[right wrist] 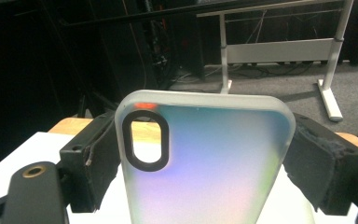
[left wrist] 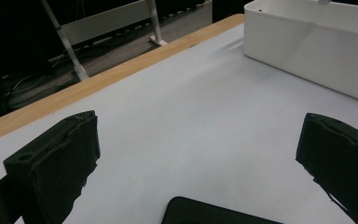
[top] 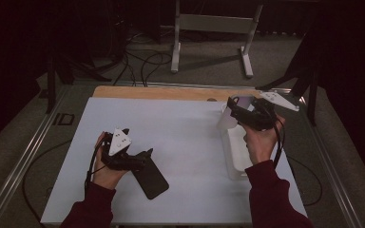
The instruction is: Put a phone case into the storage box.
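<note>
High view | left claw (top: 142, 156) wide over black phone (top: 150, 179) | right claw (top: 235, 108) clamps frosted phone case (right wrist: 205, 158) above white bin (top: 233, 156)

Desk: flat surface covered by a matte white sheet (top: 180, 128), with a bare strip of light wood (top: 171, 92) exposed along its 12 o'clock edge.

Floor: grey carpet (top: 209, 61) on all visible sides of the desk.

At 12 o'clock, well beyond the desk: a pale grey metal stand with two upright legs and a flat crossbar (top: 209, 23), feet resting on the carpet.

At 11 o'clock: loose black cables (top: 142, 64) looped on the carpet, near the stand's left foot.

At 9 o'clock: a silver metal rail (top: 24, 156) running beside the desk, with a small black rectangular frame (top: 65, 118) lying just beside it.

At 3 o'clock: dark curtain (top: 351, 71); detail not discernible.
</note>
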A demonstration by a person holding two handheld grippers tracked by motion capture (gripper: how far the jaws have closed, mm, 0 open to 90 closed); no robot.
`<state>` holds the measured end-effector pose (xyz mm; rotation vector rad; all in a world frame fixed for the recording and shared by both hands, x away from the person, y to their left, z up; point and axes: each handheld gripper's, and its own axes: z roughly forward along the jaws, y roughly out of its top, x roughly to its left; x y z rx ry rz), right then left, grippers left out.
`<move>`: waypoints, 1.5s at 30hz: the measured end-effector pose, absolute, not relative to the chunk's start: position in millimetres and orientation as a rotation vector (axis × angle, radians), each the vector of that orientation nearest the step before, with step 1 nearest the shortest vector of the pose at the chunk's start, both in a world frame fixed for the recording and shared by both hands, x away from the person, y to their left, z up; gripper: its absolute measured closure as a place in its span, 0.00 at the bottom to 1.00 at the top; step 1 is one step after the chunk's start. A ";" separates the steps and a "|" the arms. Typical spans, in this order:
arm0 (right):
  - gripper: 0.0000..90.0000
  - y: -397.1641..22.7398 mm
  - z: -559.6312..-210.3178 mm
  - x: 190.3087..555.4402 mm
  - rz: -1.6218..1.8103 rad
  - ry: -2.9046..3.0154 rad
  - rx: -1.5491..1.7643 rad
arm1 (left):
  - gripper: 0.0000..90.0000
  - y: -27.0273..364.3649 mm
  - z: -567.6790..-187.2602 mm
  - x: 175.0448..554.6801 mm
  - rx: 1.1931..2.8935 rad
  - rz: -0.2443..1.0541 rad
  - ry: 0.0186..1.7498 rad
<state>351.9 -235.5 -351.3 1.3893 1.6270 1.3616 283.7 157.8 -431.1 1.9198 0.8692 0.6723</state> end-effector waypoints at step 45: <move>0.18 -254.4 -381.7 415.5 1.119 1.599 1.467 | 0.00 197.5 -455.9 262.4 1.869 0.722 0.989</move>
